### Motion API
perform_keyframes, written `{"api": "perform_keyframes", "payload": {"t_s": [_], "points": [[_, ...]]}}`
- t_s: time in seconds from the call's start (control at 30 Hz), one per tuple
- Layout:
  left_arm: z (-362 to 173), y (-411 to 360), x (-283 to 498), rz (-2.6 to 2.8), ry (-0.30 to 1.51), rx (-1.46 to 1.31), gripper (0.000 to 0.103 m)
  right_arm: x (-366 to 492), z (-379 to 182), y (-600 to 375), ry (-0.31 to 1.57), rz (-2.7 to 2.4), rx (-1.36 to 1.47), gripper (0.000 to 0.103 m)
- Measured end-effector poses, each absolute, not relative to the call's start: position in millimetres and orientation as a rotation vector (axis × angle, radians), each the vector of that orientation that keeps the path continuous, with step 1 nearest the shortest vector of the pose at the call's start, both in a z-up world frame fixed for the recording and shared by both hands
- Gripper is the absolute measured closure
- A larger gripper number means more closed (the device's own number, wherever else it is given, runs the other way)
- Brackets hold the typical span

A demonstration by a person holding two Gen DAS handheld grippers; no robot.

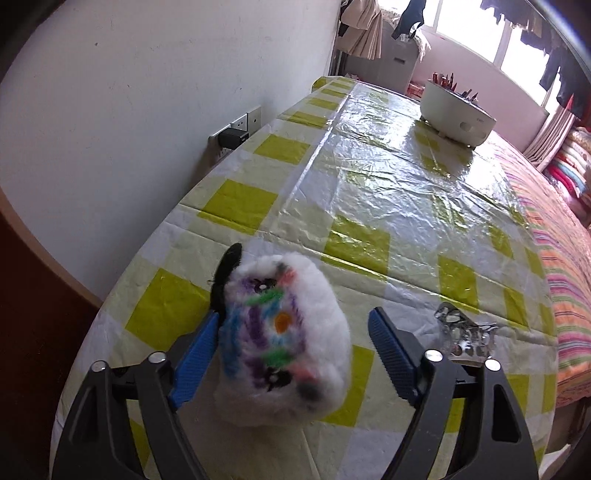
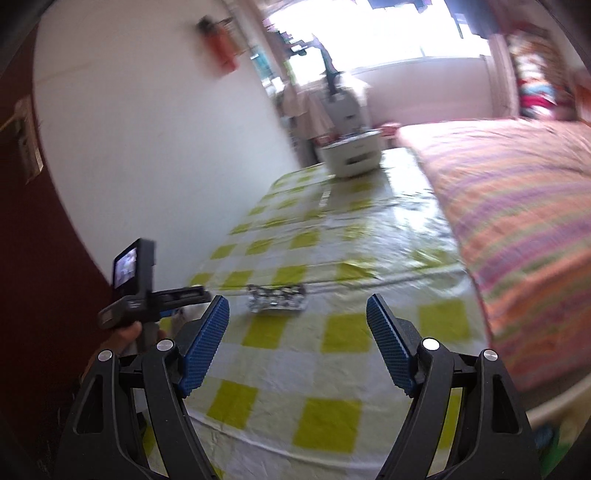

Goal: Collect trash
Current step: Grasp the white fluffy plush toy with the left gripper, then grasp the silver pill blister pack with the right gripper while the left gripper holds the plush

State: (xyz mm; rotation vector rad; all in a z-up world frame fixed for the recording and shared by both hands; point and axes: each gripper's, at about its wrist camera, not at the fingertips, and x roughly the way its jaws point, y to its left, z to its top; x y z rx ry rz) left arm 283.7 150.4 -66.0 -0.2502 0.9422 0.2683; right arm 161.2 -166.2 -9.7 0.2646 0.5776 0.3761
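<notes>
White fluffy ball [image 1: 284, 343], colour-streaked, perhaps a toy, between the left gripper's [image 1: 291, 354] parted jaws.

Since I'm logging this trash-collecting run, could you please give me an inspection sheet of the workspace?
Surface: table under a yellow-checked plastic cover.
Job's things: fluffy white toy between the left gripper's fingers; crumpled foil wrapper lying apart.
Clutter: white tub at the far end.
Grippers: left gripper open, one pad touching the toy; right gripper open, empty.
Cables: black plug in a wall socket.
Surroundings: striped bed, window.
</notes>
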Motion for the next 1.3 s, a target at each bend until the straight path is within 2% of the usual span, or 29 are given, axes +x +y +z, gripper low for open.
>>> {"api": "perform_keyframes", "payload": {"t_s": [0.07, 0.1, 0.17, 0.43, 0.77, 0.93, 1.0, 1.03, 1.07, 1.2, 1.27, 1.3], "points": [[-70, 152, 286, 0.268, 0.955, -0.239, 0.042, 175, -5, -153, 0.594, 0.433, 0.226, 0.027], [-71, 153, 287, 0.264, 0.958, -0.235, 0.044, 183, -5, -145, 0.608, 0.467, 0.200, 0.027], [-72, 152, 286, 0.255, 0.957, -0.225, 0.044, 198, -5, -130, 0.634, 0.504, 0.142, 0.027], [-69, 146, 279, 0.216, 0.960, -0.168, 0.057, 253, -22, -83, 0.730, 0.651, -0.112, 0.028], [-66, 142, 267, 0.137, 0.991, -0.150, 0.059, 300, -61, -36, 0.805, 0.818, -0.496, 0.029], [-67, 141, 265, 0.121, 0.991, -0.131, 0.059, 322, -74, -22, 0.853, 0.861, -0.593, 0.030], [-67, 141, 266, 0.115, 0.994, -0.126, 0.059, 324, -80, -13, 0.870, 0.876, -0.628, 0.036], [-67, 141, 266, 0.112, 0.995, -0.125, 0.059, 325, -85, -8, 0.884, 0.886, -0.646, 0.043], [-67, 140, 266, 0.111, 0.995, -0.125, 0.059, 326, -90, -4, 0.898, 0.885, -0.668, 0.046], [-67, 139, 267, 0.105, 0.999, -0.111, 0.059, 331, -101, 4, 0.922, 0.864, -0.735, 0.047], [-67, 138, 267, 0.099, 1.002, -0.109, 0.059, 337, -100, 3, 0.944, 0.847, -0.705, 0.063], [-67, 138, 267, 0.097, 1.002, -0.106, 0.059, 338, -102, 3, 0.952, 0.834, -0.706, 0.064]]}}
